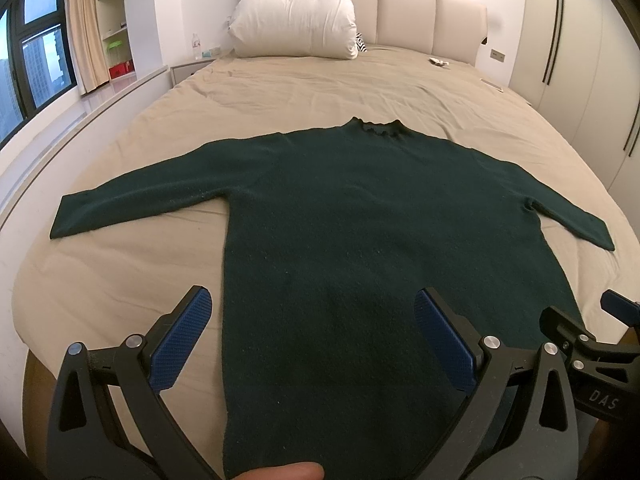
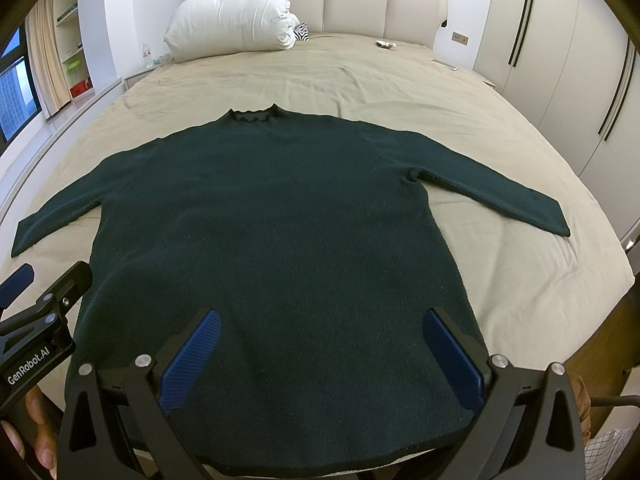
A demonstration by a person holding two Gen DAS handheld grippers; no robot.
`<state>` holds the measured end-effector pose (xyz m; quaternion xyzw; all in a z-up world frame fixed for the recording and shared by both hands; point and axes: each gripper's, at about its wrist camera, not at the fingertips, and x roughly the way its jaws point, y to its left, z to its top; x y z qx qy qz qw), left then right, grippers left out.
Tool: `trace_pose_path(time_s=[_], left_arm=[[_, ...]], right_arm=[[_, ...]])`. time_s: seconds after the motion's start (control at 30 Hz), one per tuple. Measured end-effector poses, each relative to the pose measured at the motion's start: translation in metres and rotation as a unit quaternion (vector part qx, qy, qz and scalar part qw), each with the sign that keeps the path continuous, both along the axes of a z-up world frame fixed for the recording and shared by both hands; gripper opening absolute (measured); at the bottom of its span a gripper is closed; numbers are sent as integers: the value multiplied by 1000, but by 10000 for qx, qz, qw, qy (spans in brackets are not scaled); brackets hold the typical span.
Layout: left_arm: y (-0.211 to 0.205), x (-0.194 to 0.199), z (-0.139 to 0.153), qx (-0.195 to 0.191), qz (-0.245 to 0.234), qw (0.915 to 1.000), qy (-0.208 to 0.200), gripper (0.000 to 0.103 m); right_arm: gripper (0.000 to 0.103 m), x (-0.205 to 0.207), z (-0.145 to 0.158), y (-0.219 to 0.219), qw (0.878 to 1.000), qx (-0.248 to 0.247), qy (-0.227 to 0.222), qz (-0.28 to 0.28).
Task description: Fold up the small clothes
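Flat sweater (image 2: 276, 216), beige bed (image 2: 520, 304) margins around.

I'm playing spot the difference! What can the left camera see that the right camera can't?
Only the left camera shows a fingertip at its bottom edge, and more of the window.

Only the right camera shows the sweater's bottom hem and checked fabric in its corner.

Both show the dark green sweater spread flat on the bed, sleeves out, the white pillow, and both tools open: left tool, right tool.
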<state>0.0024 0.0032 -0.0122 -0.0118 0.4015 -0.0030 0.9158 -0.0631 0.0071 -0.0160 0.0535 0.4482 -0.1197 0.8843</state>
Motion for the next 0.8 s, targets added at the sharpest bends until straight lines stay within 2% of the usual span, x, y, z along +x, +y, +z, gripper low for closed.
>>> trace_pose_path(time_s=[0.8], left_arm=[[0,0,-1,-20,-8,10000,22,103]], right_arm=[[103,-1,-3,0,10000,0,18,3]])
